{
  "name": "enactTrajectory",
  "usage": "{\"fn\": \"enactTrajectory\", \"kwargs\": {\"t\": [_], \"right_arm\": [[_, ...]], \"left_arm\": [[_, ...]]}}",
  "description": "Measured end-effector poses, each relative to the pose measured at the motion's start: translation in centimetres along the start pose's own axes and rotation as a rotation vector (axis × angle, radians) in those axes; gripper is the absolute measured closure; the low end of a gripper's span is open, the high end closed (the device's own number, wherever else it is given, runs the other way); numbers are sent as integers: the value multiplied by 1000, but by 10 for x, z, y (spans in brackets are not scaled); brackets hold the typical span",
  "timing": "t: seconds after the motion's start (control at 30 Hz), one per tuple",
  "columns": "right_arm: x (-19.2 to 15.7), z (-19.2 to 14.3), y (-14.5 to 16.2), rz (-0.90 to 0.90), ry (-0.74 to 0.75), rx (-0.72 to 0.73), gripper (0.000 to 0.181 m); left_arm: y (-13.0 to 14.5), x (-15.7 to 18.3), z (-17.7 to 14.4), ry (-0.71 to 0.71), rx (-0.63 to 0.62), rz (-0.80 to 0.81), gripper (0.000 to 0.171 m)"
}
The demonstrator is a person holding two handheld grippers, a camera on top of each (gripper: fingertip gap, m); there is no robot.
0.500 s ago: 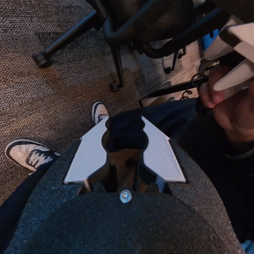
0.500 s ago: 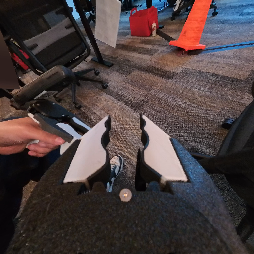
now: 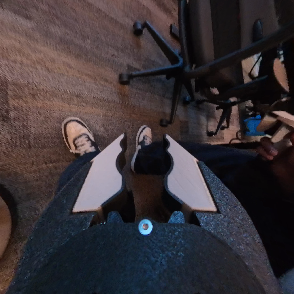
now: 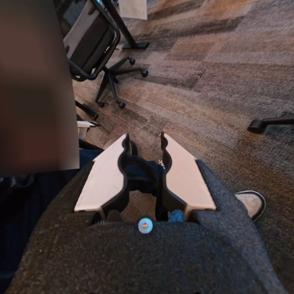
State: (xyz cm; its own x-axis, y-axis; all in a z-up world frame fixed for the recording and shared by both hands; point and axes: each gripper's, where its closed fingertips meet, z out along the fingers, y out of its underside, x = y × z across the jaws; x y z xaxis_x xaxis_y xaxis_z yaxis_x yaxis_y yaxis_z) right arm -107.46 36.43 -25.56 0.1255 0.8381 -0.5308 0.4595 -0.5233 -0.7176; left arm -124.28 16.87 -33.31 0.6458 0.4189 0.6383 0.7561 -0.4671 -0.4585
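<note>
Left wrist view gives us the left hand-held gripper (image 3: 144, 137) pointing down with its two pale fingers (image 3: 101, 175) spread wide and nothing between them. Through the gap we see a dark trouser leg (image 3: 152, 157) and, just past the tips at twelve o'clock, a white and black shoe (image 3: 144, 135) on the carpet (image 3: 55, 63). A second matching shoe (image 3: 78, 136) lies at ten o'clock, apart from the first. Farther out, at one o'clock, stands the black wheeled base of an office chair (image 3: 175, 63). At three o'clock, by the frame's edge, a hand (image 3: 267, 149) grips the right hand-held gripper (image 3: 280, 125); only part of it shows from this side, and all of it is blurred.

From the right wrist view, we see the right hand-held gripper (image 4: 144, 136) also aimed at the floor, fingers (image 4: 186, 179) standing wide apart and empty. A dark trouser cuff (image 4: 143, 175) sits behind the gap. At four o'clock a pale shoe toe (image 4: 251, 203) rests on the carpet (image 4: 206, 79). At eleven o'clock an office chair (image 4: 95, 47) stands on its wheeled base, with a black post foot (image 4: 135, 45) just beyond it. At three o'clock a lone black chair leg with a caster (image 4: 257, 125) reaches in from the edge.
</note>
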Motion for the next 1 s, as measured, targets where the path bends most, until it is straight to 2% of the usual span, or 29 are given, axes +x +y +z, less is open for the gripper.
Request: {"fn": "enactTrajectory", "kwargs": {"t": [0.1, 0.2, 0.33, 0.5, 0.7, 0.8, 1.0], "right_arm": [[-21, 0, 24, -33, -26, -44, 142], [-21, 2, 46, -32, 27, -80, 125], [-27, -1, 71, 22, 8, -146, 126], [-29, -9, 87, 56, 15, -138, 126], [-38, -12, 105, 66, 1, -158, 120], [-42, -11, 112, 60, -6, -171, 124], [-45, -9, 111, 76, -22, -167, 121]], "left_arm": [[36, -3, -10, 10, -45, -13, 126], [54, 4, -16, 40, -44, 10, 126], [76, -7, -19, 17, -70, -13, 124], [102, -7, -22, 33, -113, -18, 124], [118, -12, -31, 18, -110, -37, 123], [126, -10, -31, 20, -130, -20, 123], [130, -11, -31, 22, -144, -16, 123]]}}
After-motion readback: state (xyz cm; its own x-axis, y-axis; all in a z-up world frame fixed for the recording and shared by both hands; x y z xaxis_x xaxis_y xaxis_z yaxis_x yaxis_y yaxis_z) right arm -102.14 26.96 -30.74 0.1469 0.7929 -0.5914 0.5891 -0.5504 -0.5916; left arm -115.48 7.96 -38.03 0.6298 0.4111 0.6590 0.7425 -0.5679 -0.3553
